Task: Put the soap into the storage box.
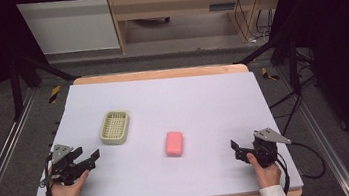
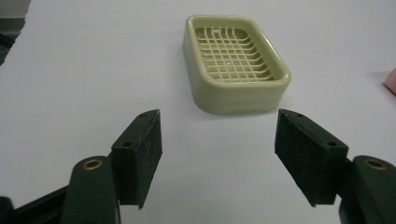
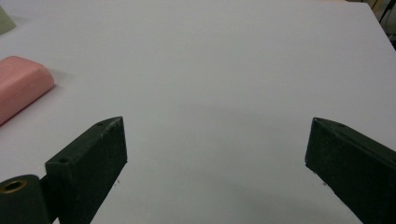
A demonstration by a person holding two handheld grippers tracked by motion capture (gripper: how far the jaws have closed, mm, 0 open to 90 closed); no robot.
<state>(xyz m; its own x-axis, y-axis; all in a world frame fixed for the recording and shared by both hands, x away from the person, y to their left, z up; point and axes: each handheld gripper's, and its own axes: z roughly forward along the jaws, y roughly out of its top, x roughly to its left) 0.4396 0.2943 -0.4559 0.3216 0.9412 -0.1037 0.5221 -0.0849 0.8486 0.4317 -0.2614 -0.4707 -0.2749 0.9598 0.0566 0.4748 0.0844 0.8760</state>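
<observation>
A pale green soap dish (image 1: 115, 127) with a grid floor sits left of the table's middle; in the left gripper view the soap dish (image 2: 236, 63) lies just ahead of the jaws. A pink bar of soap (image 1: 174, 143) rests near the centre, to the right of the dish; the same pink soap (image 3: 21, 86) lies at the left edge of the right gripper view. My left gripper (image 1: 90, 157) is held at the front left, open, nothing between its pads. My right gripper (image 1: 237, 151) sits at the front right, open wide and empty.
A white sheet (image 1: 203, 99) covers the wooden table (image 1: 159, 73). Metal rails and black stand legs run along both sides on the floor. Cables lie on the floor at the right, and a wooden cabinet stands behind.
</observation>
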